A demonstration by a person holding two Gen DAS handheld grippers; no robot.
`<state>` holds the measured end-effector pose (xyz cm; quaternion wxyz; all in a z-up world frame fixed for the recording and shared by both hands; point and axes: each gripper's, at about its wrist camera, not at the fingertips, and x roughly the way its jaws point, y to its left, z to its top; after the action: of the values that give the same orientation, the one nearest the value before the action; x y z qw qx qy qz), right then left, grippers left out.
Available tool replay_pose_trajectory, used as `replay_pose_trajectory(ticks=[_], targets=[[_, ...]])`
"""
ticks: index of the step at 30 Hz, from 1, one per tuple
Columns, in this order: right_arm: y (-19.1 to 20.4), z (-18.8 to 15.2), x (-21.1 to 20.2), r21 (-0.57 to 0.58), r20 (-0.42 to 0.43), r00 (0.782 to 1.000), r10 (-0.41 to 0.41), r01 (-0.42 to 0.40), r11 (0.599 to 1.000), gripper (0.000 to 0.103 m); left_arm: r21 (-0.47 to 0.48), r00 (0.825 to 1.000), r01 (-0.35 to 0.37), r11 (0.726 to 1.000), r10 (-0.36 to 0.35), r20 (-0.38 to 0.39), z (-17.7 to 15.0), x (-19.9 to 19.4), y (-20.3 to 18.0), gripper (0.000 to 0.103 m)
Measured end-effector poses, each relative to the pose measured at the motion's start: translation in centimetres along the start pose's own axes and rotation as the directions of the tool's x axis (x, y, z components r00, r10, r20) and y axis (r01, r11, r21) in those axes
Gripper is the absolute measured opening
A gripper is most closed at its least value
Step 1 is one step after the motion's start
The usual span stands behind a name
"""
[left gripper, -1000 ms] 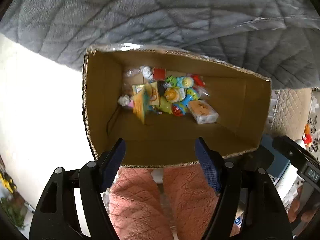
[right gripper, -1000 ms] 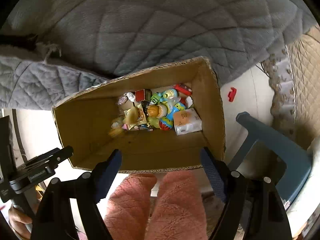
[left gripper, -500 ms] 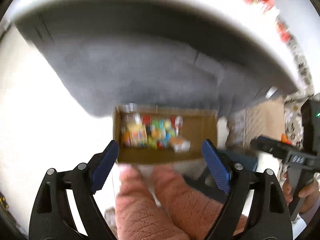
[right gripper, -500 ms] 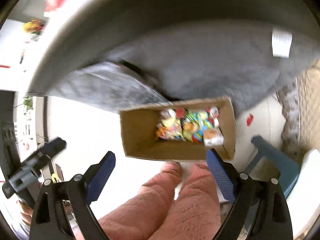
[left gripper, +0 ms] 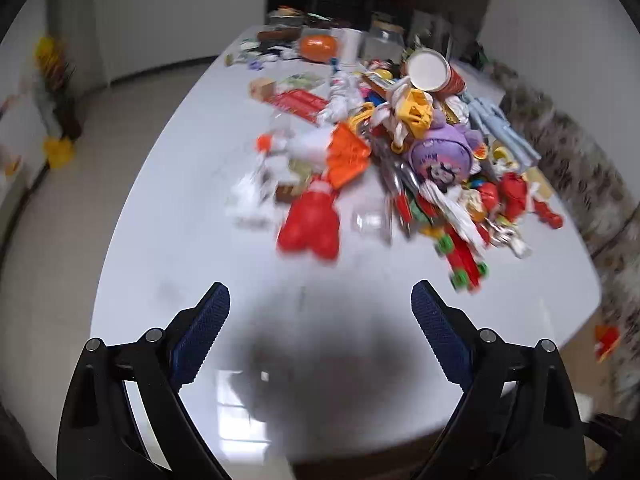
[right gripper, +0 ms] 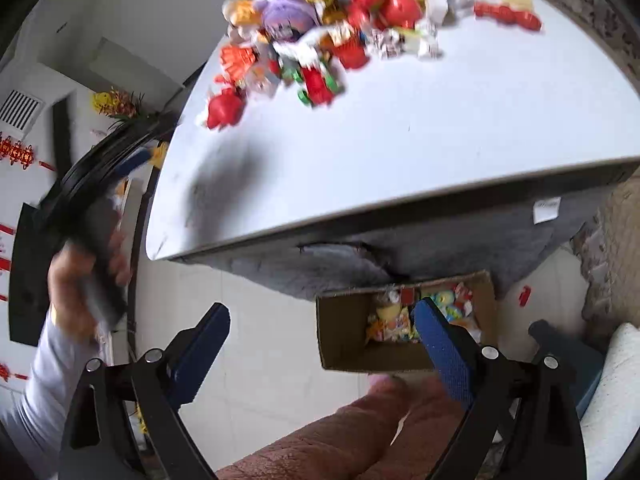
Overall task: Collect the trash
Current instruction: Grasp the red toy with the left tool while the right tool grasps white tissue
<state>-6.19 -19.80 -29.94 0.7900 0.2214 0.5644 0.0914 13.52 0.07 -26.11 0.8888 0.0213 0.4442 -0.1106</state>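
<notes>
A heap of toys and trash (left gripper: 400,152) lies on the white table (left gripper: 200,260), with a red plastic toy (left gripper: 310,220) nearest me and a purple plush (left gripper: 440,156) behind it. My left gripper (left gripper: 320,320) is open and empty above the table's near end. My right gripper (right gripper: 320,340) is open and empty, lower, off the table's edge. A cardboard box (right gripper: 344,332) with colourful items in it stands on the floor under the table (right gripper: 440,128). The heap (right gripper: 328,20) shows at the top of the right wrist view.
A red paper cup (left gripper: 432,70) and jars stand at the table's far end. A grey quilted cover (right gripper: 440,248) hangs below the table edge. A blue stool (right gripper: 560,344) stands right of the box. My knees in pink trousers (right gripper: 340,440) are below.
Both grippers have risen from above the box on the floor. The left one now looks across the table top; the right one sees the table edge and the box from farther off.
</notes>
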Motion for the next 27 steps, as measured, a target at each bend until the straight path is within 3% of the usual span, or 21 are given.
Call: replay_pose_trajectory(ticks=[3, 7, 9, 10, 12, 14, 17, 22, 27], targets=[[0.4, -0.4, -0.9, -0.008, 0.024, 0.999, -0.049, 0.049, 0.999, 0.093, 0.052, 0.998, -0.034, 0.998, 0.037, -0.046, 2.1, 3.2, -0.6, 0.09], [0.1, -1.2, -1.7, -0.002, 0.043, 0.994, -0.105, 0.105, 0.994, 0.093, 0.031, 0.991, -0.024, 0.999, 0.028, -0.131, 3.2, 7.2, -0.2, 0.09], [-0.4, -1.5, -2.1, 0.014, 0.049, 0.992, -0.117, 0.116, 0.993, 0.093, 0.001, 0.985, 0.01, 1.0, -0.01, -0.175, 3.4, 8.9, 0.5, 0.077], [-0.6, -1.6, -2.3, 0.025, 0.052, 0.991, -0.125, 0.124, 0.992, 0.093, -0.01, 0.981, 0.006, 1.0, -0.008, -0.193, 3.3, 9.3, 0.7, 0.053], [-0.8, -1.7, -2.5, 0.041, 0.056, 0.989, -0.133, 0.131, 0.991, 0.093, -0.074, 0.974, 0.054, 0.996, -0.069, -0.214, 3.0, 9.9, 1.8, 0.054], [-0.9, -1.7, -2.5, 0.052, 0.06, 0.989, -0.135, 0.132, 0.99, 0.093, -0.122, 0.97, 0.107, 0.987, -0.131, -0.206, 2.5, 9.5, 2.6, 0.053], [-0.5, -1.4, -2.5, 0.044, 0.064, 0.989, -0.13, 0.127, 0.991, 0.093, -0.12, 0.968, 0.165, 0.979, -0.185, -0.171, 1.2, 7.3, 3.1, 0.053], [1.2, 0.0, -1.1, -0.022, 0.041, 0.993, -0.108, 0.109, 0.994, 0.093, -0.219, 0.939, 0.294, 0.93, -0.324, -0.117, -3.1, 3.0, 5.4, 0.053], [4.6, 3.3, 1.5, -0.13, 0.019, 0.997, -0.081, 0.083, 0.988, 0.093, -0.32, 0.933, 0.3, 0.899, -0.346, -0.096, -7.3, 0.7, 8.3, 0.053]])
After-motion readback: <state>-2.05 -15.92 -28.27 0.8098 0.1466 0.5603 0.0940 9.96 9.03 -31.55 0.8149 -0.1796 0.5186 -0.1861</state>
